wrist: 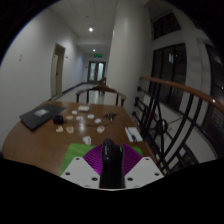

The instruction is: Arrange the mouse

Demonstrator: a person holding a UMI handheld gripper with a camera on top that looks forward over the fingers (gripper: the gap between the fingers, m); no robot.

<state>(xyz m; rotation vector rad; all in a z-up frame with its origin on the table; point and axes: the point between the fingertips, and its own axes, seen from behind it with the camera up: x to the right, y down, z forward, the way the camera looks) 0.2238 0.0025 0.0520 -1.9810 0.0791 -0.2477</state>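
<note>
A black mouse [111, 168] stands on its edge between my gripper's [110, 153] two fingers. The purple pads [94, 158] press on it from both sides, so the gripper is shut on it. It is held above the near edge of a round brown wooden table [40, 142]. The underside of the mouse and what lies right below it are hidden.
A dark closed laptop [38, 117] lies on the table's left side. Several small white items and papers [88, 120] lie across its middle and right. A green thing [78, 150] shows by the left finger. Chairs [100, 95] stand beyond the table, and a railing [185, 100] runs along the right.
</note>
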